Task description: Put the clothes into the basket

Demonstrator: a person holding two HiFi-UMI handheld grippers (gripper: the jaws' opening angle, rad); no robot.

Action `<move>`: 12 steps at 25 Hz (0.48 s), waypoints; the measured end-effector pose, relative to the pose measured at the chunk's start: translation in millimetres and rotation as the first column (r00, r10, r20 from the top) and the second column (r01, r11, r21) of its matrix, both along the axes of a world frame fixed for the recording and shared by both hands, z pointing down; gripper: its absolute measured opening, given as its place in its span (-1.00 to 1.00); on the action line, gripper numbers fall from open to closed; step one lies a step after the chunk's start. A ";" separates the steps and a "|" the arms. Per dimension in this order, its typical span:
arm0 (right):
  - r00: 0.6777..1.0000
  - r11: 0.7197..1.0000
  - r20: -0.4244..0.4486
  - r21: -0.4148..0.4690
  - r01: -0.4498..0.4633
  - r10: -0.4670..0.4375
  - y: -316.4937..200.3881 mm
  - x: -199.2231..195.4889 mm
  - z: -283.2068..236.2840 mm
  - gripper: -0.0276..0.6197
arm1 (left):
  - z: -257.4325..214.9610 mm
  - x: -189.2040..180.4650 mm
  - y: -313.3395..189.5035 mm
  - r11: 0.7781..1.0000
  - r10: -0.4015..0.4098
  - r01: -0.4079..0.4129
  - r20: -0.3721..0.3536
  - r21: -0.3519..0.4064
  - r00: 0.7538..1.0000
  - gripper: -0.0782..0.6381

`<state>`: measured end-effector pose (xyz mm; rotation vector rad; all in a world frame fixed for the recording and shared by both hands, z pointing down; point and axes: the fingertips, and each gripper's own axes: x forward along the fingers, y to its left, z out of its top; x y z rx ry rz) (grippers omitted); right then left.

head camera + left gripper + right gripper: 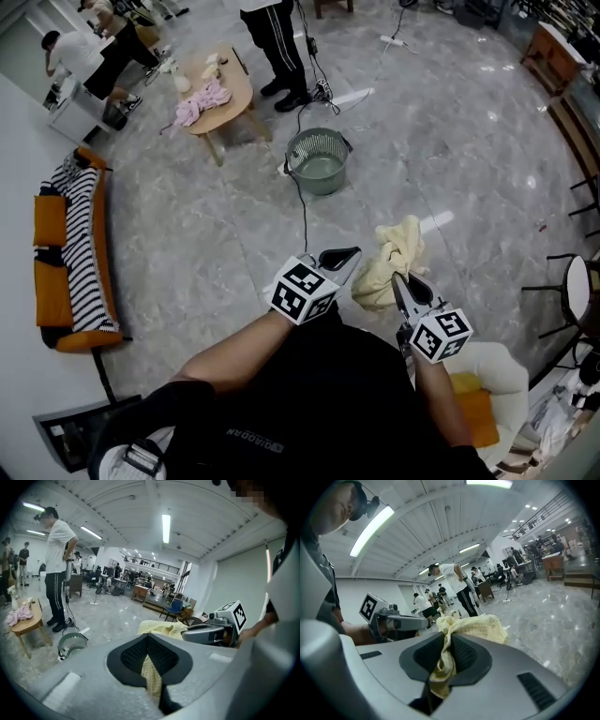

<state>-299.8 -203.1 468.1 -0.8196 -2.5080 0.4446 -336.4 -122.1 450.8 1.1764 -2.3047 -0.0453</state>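
Observation:
A pale yellow cloth (392, 262) hangs in the air between my two grippers, over the grey floor. My left gripper (343, 259) is shut on one edge of it; in the left gripper view the yellow cloth (151, 674) runs down through the closed jaws. My right gripper (402, 282) is shut on another part, and in the right gripper view the yellow cloth (478, 627) bunches over the jaw tips. The round green basket (318, 159) stands on the floor ahead of both grippers, well apart from them. A pink pile of clothes (202, 103) lies on a small wooden table (239, 89).
An orange sofa (49, 220) with a striped cloth (82, 246) lines the left wall. A cable (302, 202) runs across the floor to the basket. A person in black trousers (277, 42) stands behind the table, others at far left. A white chair (574, 286) stands at right.

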 end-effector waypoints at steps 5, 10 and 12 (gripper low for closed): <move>0.999 0.999 -0.020 0.013 0.037 -0.037 27.6 -52.6 3.8 -0.73 | -2.1 -54.6 34.1 0.999 -0.049 0.049 0.013 0.020 0.999 -0.78; 0.996 0.997 -0.053 0.028 0.078 -0.076 65.1 -103.2 8.9 -0.73 | 0.0 -101.6 75.3 0.995 -0.088 0.088 0.004 0.040 0.996 -0.78; 0.994 0.996 -0.071 0.016 0.090 -0.088 82.7 -120.9 11.4 -0.73 | 3.3 -114.9 95.9 0.994 -0.100 0.101 -0.010 0.040 0.995 -0.78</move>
